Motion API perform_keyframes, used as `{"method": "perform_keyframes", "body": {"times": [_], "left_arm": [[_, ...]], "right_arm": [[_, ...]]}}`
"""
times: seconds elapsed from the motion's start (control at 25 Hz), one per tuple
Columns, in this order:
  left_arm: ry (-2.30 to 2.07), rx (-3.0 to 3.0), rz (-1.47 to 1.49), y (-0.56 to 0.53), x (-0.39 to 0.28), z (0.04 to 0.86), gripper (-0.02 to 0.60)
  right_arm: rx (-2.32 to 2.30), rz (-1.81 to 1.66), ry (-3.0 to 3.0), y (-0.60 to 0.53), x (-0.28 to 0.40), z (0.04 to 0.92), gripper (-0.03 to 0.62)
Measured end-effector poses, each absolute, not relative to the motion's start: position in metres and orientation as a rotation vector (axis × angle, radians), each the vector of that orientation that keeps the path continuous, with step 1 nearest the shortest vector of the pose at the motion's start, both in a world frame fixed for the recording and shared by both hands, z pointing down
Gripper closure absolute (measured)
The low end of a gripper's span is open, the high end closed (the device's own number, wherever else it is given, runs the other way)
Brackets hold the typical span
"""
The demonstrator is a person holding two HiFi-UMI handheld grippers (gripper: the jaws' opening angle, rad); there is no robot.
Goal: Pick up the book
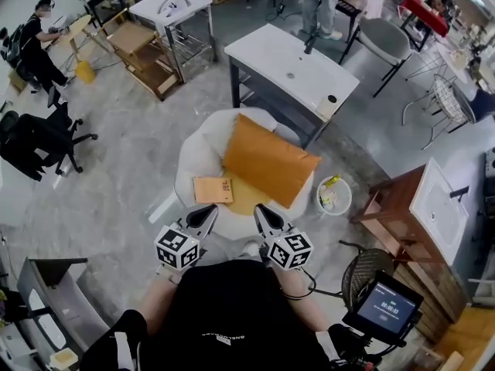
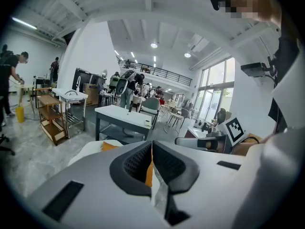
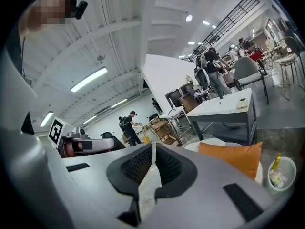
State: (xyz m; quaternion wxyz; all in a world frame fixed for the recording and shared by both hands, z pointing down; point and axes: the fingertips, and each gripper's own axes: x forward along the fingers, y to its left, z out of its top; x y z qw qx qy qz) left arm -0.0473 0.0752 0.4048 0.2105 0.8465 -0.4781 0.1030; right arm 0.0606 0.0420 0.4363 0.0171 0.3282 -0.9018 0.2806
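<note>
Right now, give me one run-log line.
phase: pre-grasp | left gripper: jaws shut, empty | right gripper: jaws shut, empty | book: on chair, untouched

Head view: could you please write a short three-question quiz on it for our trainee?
1. True or false: the book lies on the white seat, beside the orange cushion.
2. The left claw is: A) shut on the book, B) shut and empty, C) wide open.
3. What stands on the floor to the right of the seat in the head view?
Key: 1 true; 2 B; 3 a white bucket.
</note>
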Motion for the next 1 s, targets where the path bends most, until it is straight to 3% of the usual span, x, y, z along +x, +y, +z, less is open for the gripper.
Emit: {"method": "perform_keyframes", "body": {"times": [0.52, 1.0], "left_arm": [[-1.35, 2.283, 0.269, 0.055, -0.07, 0.422, 0.566], [-1.312, 2.224, 0.244, 0.007, -0.142, 0.443, 0.566]], "right_arm": [[1.002, 0.916, -2.788, 0.017, 0.045, 0.449, 0.554], [1.074, 0.92, -2.718, -0.019, -0.006, 0.453, 0.554]]}}
